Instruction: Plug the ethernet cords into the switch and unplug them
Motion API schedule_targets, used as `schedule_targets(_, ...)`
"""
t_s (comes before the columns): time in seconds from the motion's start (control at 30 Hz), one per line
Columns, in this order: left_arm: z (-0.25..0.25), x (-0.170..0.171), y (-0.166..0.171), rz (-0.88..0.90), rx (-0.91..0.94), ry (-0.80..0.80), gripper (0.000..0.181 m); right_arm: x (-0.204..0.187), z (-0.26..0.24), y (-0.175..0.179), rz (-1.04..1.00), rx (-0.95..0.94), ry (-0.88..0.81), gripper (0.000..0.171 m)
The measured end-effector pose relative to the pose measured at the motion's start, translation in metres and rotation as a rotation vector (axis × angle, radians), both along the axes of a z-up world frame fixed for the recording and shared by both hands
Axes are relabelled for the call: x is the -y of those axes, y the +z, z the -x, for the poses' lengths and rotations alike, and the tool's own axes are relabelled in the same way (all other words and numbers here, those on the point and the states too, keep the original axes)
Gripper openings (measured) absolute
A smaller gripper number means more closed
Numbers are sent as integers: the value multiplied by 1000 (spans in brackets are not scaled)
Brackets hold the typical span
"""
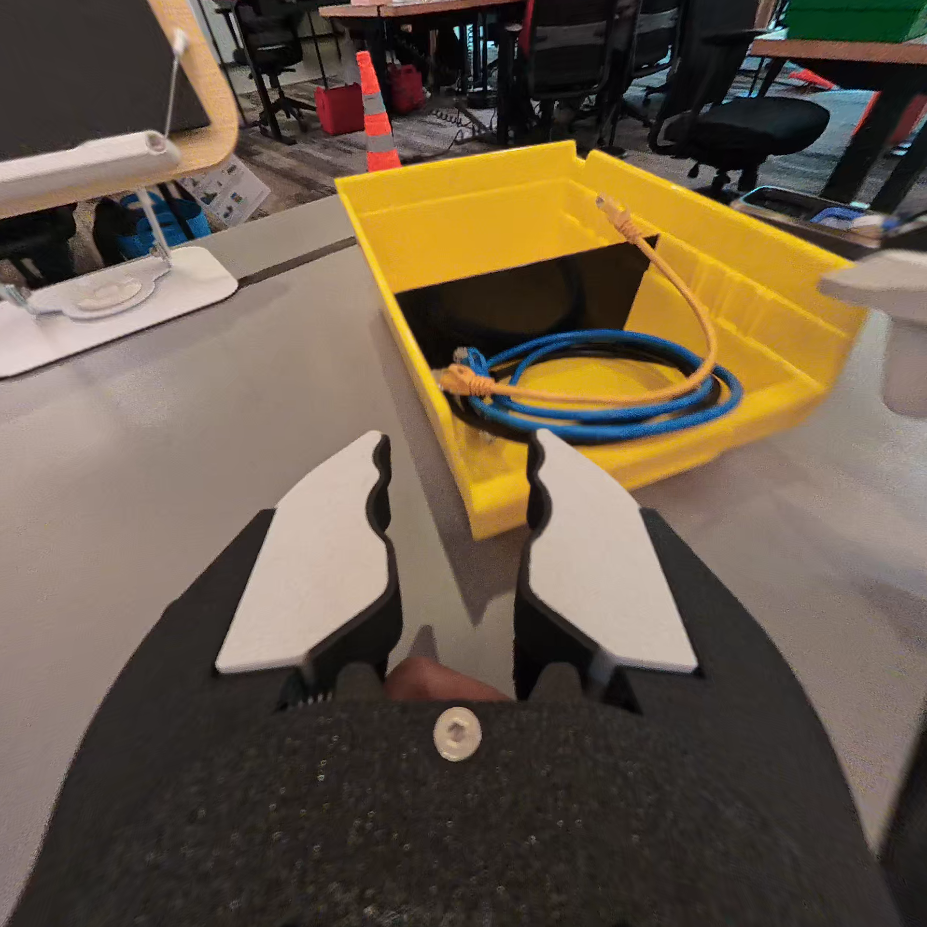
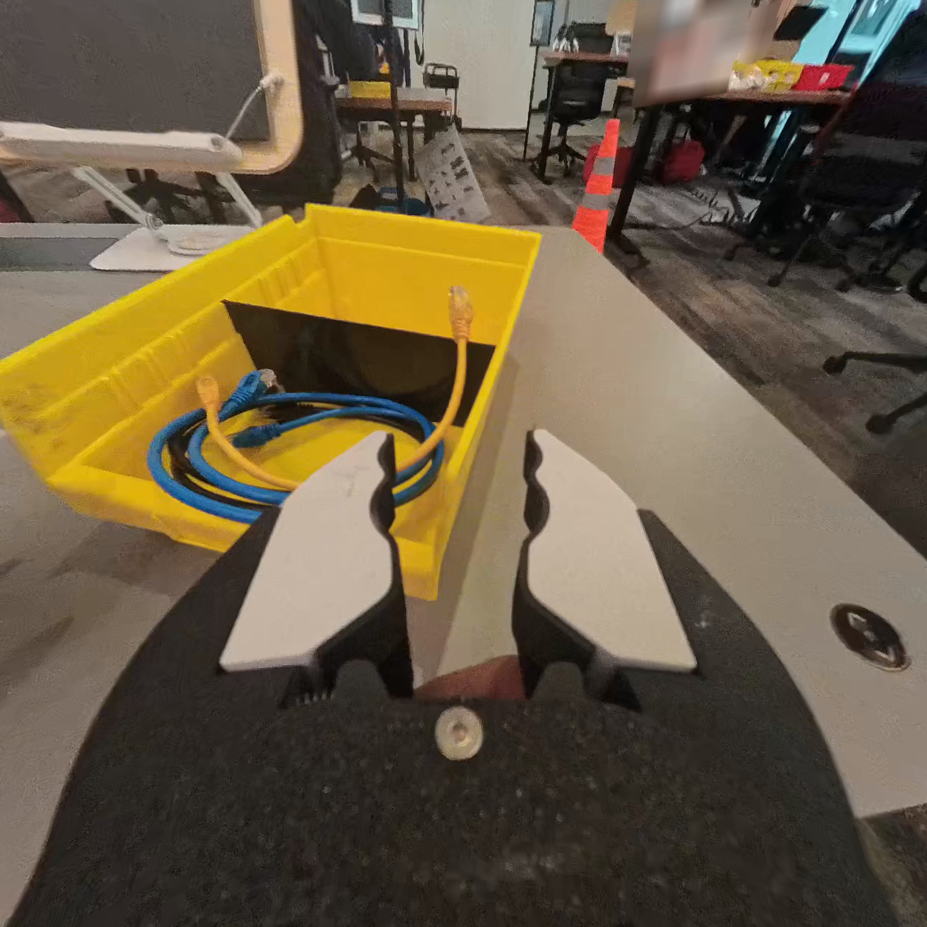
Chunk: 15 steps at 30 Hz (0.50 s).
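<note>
1. Both hand-held grippers are wide apart at the tips and hold nothing. The left hand-held gripper (image 1: 457, 441) hovers over the grey worktop (image 1: 200, 476) off the near left corner of the yellow bin (image 1: 501, 170). The right hand-held gripper (image 2: 459, 441) hovers off the bin's (image 2: 416, 225) near right corner.

2. The cords lie inside the bin, in the near compartment, in front of a black divider (image 1: 526, 286). A blue cord (image 1: 602, 421) is coiled flat on the bin floor with a black cord partly under it. An orange cord (image 1: 702, 321) lies across the coil.

3. No switch shows clearly in either view. It may sit behind the divider or outside the frame; I cannot tell. So the task seems to be at its start, with no cord plugged in.

4. The relation that matters: the orange cord (image 2: 454, 401) has one plug (image 2: 460, 306) standing up against the bin's right wall, its long axis near upright. From the right gripper it is ahead, just past the left fingertip. From the left gripper that plug (image 1: 614, 210) is far across the bin, to the right.

5. The other orange plug (image 1: 459, 378) lies low by the bin's left wall, long axis roughly level, beside a blue plug (image 1: 471, 358). It is straight ahead of the left gripper and near it.

6. My judgement: the right gripper is nearer the raised plug, and the left is nearer the low one. The raised plug looks easier, being clear of the coil.
</note>
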<state>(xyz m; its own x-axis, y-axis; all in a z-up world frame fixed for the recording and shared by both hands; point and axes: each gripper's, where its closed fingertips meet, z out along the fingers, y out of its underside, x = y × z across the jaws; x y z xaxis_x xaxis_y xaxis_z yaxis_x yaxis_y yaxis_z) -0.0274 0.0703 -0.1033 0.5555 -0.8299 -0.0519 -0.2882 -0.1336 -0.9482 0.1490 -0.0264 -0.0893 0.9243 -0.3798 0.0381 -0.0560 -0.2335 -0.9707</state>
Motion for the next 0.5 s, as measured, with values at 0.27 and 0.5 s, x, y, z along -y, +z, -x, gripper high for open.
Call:
schedule_targets(0.27, -33, -31, -24, 125, -64, 65, 10, -16, -7, -50, 197, -129, -67, 6)
schedule_targets(0.5, 9, -41, -12, 145, -20, 168, 9, -41, 24, -23, 145, -58, -39, 3)
